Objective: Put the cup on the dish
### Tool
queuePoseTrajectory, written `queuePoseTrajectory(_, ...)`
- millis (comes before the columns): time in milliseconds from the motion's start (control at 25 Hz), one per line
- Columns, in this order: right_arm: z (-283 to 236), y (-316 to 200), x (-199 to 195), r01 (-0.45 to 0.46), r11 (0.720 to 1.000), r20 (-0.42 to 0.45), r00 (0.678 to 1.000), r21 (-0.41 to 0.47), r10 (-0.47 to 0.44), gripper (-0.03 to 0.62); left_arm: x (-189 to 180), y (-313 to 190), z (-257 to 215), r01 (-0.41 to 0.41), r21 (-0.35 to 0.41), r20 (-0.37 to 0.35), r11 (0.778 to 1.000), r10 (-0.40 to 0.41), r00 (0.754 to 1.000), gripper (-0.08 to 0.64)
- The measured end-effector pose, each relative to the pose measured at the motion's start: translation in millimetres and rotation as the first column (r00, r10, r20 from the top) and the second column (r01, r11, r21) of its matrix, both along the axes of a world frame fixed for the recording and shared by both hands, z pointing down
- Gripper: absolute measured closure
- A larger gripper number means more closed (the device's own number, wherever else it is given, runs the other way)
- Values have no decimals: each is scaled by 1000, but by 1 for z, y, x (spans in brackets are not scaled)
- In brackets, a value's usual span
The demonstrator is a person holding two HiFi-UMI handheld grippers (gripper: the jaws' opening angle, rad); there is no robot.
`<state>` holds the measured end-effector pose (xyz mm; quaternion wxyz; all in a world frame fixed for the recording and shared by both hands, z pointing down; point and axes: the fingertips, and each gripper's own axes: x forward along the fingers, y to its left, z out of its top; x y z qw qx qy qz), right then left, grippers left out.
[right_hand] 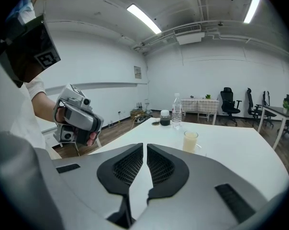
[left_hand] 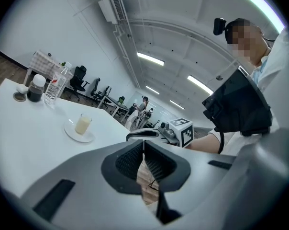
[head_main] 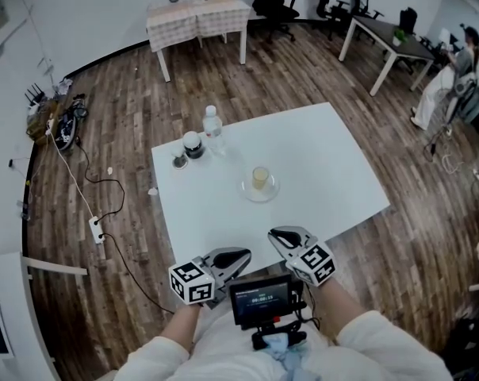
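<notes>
Judging from how things lie, the placing step is taken as done: the small clear cup of pale yellowish liquid (head_main: 260, 178) is seen standing upright on the round clear glass dish (head_main: 248, 191), near the middle of the white counter (head_main: 327, 165). The left tool (left_hand: 143, 146) and the right tool (right_hand: 145, 150) are held at the near edge, well apart from the cup, each pressed together with nothing between the jaws. No further grasp seems called for.

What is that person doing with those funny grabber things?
A person holds a gripper in each hand at the near edge of the white table. The left gripper and the right gripper are both shut and empty. The cup already stands on the dish, with a water bottle and a jar behind.
</notes>
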<state>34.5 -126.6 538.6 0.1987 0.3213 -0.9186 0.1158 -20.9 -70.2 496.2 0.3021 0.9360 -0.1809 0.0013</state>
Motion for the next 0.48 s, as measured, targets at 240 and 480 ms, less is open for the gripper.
queuePoseTrajectory(240,-15,24,-4,-2,1000,35,999,19,2,548,-6,10,-6,10,9,-16,1000,-10,1000,558)
queuePoseTrajectory(480,-29,36,-5,-16,999,84,996,30,13,551,-9,20,-5,6,12,-19,1000,-6,1000,558)
